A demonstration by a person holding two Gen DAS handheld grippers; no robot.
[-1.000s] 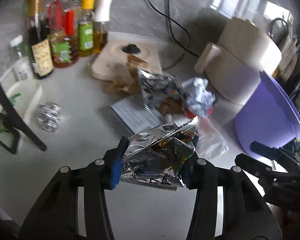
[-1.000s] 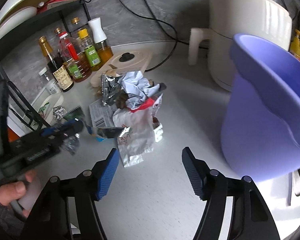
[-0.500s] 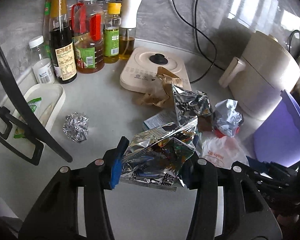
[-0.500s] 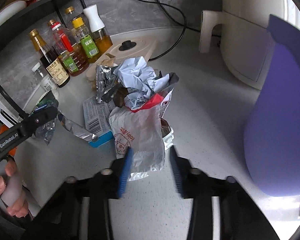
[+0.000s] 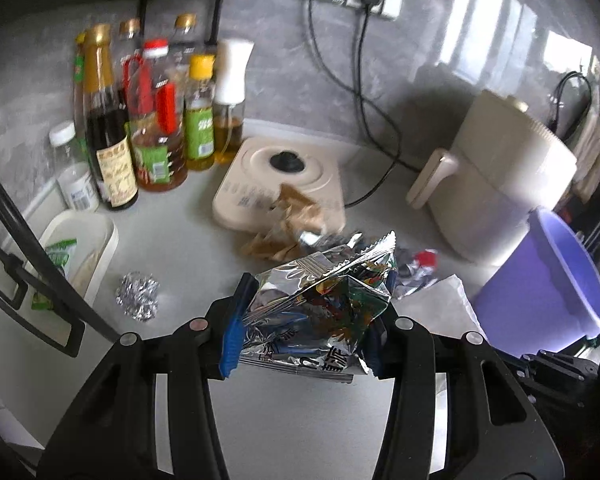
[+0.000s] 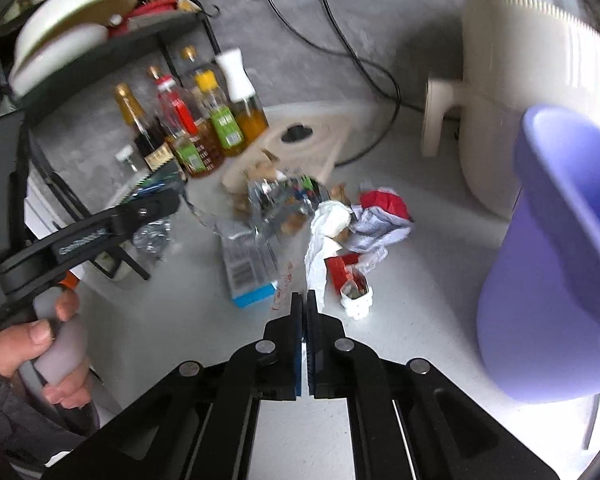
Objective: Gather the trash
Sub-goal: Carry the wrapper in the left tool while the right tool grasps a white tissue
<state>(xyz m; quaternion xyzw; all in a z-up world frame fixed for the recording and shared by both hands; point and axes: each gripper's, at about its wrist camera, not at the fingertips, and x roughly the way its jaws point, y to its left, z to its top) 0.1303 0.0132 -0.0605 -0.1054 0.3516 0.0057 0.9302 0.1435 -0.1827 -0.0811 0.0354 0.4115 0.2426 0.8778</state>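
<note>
My left tongs clench a crinkled foil snack bag. My right tongs are clenched, apparently pinching a thin white plastic bag's edge, which may slip. The purple bin stands right.

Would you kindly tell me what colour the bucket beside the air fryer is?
The bucket is light purple, shown best in the right wrist view.

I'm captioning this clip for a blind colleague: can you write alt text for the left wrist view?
The left gripper clamps a crumpled foil snack bag above a grey kitchen counter. Behind lie more wrappers, a foil ball, condiment bottles, a cream air fryer and a purple bin.
</note>
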